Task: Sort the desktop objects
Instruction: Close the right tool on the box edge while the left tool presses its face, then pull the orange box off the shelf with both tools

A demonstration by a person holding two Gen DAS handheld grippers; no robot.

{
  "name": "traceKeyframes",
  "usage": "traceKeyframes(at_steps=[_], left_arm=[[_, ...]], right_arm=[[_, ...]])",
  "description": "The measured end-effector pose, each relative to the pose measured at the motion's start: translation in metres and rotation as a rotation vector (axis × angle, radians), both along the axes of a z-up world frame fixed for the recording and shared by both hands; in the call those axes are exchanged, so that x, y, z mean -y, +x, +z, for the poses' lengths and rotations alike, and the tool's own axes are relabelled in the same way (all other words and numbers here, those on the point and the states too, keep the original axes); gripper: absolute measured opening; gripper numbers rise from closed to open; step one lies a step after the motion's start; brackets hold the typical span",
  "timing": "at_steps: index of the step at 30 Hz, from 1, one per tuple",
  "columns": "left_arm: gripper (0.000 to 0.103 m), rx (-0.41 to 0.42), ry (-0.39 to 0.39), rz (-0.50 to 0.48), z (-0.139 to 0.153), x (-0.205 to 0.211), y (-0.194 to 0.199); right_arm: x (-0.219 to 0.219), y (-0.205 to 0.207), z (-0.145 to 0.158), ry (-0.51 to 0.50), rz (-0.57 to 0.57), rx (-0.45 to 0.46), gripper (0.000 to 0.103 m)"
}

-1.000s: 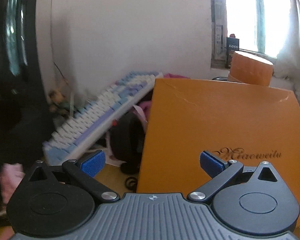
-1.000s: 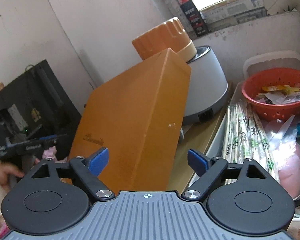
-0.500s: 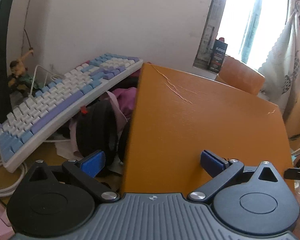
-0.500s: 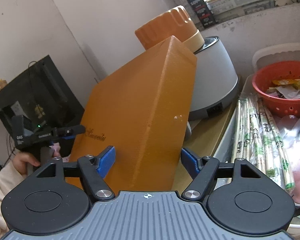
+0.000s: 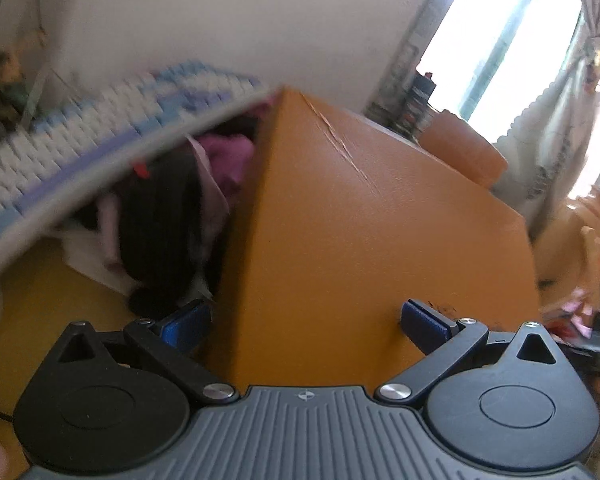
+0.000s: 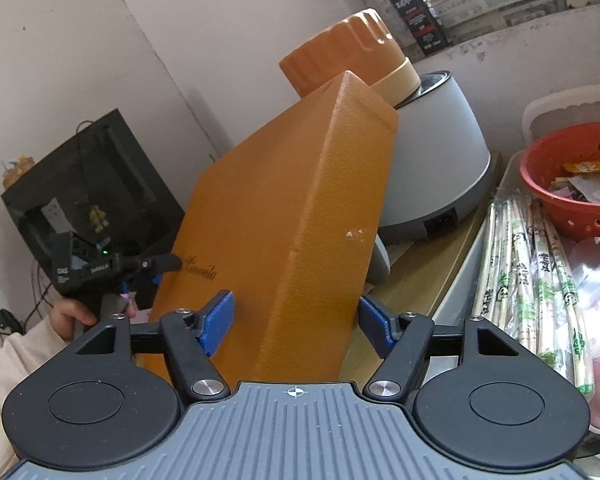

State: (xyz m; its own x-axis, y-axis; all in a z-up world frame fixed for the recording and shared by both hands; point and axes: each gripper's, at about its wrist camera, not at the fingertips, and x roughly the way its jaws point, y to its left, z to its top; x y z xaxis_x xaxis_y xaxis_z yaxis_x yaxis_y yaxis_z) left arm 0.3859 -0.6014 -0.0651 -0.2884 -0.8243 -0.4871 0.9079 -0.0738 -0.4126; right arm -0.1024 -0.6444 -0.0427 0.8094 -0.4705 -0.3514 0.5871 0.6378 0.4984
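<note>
The orange box point(image 6: 284, 216) stands tilted in the middle of the right wrist view, its narrow edge facing the camera and its top leaning back toward an orange-lidded jar point(image 6: 348, 54) in the upper middle. The right gripper point(image 6: 296, 326) has its two blue pads pressed against the box's opposite faces near the lower end, so it is clenched on the box. Right of the box sits a grey round appliance point(image 6: 436, 160) on the wooden counter point(image 6: 420, 272); further right lie wrapped chopsticks point(image 6: 520, 264) and a red colander point(image 6: 572, 184). At the left of that frame the left gripper point(image 6: 156, 264) reaches the box's broad face beside the printed script, with a hand behind it.

In the left wrist view, which is blurred, the same orange box point(image 5: 360, 220) fills the centre. The left gripper point(image 5: 306, 320) straddles its near corner with the blue pads spread wide, released; whether either pad touches the box I cannot tell. A pale blue-and-white keyboard point(image 5: 100, 136) slants across the upper left, above dark and pink clutter point(image 5: 172, 208).
</note>
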Motion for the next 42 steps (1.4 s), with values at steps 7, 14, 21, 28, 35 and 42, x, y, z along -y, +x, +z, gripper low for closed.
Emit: traceKeyframes(at_steps=[7,14,21,28,35,42], left_arm=[[0.103,-0.031,0.026,-0.015,-0.005,0.006,0.002],[0.103,-0.038,0.003,-0.051,-0.007,0.011,0.005],[0.103,-0.044,-0.006,-0.026,-0.007,0.003,0.002],[0.102,-0.048,-0.015,0.009,0.005,-0.014,-0.002],[0.089,0.030,-0.022,0.069,0.035,-0.050,-0.017],[0.094,0.064,-0.037,0.109,0.038,-0.094,-0.026]], right_arm=[[0.001,0.000,0.001,0.008,0.003,0.000,0.071],[0.001,0.001,0.003,0.008,0.005,-0.008,0.071],[0.001,0.003,0.007,0.007,0.010,-0.018,0.071],[-0.007,0.001,0.012,-0.012,0.021,-0.034,0.071],[-0.022,0.002,0.029,-0.078,0.035,-0.051,0.071],[-0.044,0.002,0.034,-0.173,0.110,-0.074,0.070]])
